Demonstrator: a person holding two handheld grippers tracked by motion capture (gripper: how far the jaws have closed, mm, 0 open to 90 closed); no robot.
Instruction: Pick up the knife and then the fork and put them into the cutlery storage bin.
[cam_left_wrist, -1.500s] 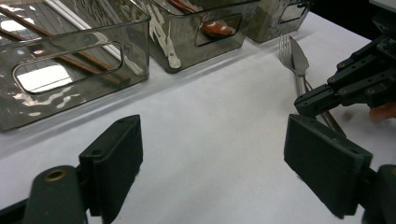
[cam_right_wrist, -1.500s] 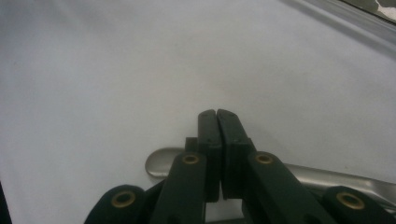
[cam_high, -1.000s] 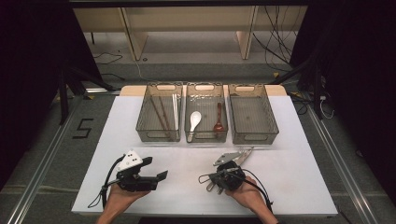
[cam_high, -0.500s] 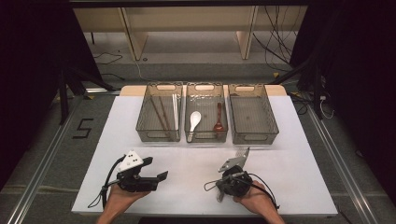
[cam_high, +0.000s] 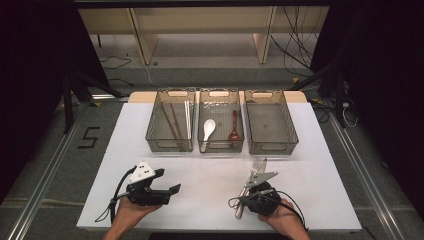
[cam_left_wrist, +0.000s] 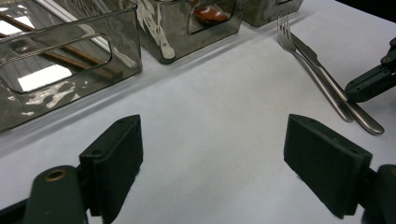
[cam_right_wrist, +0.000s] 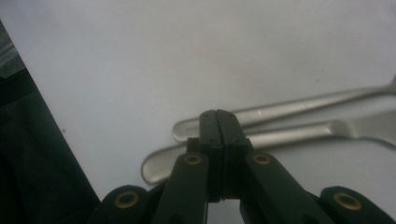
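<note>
A steel fork and a table knife lie side by side on the white table, front right. My right gripper is shut, with nothing between its jaws, just over their handle ends. In the right gripper view the closed tips cover the handle of the knife, with the fork's handle right behind. My left gripper rests at the front left, open and holding nothing. In the left gripper view its jaws stand wide apart over bare table, with the fork off to the right.
Three clear grey bins stand in a row across the table's middle. The left bin holds chopsticks, the middle bin a white spoon and a brown spoon. I see nothing in the right bin.
My right hand has shifted a little to the right and turned, its jaws staying shut. The left gripper has kept still.
</note>
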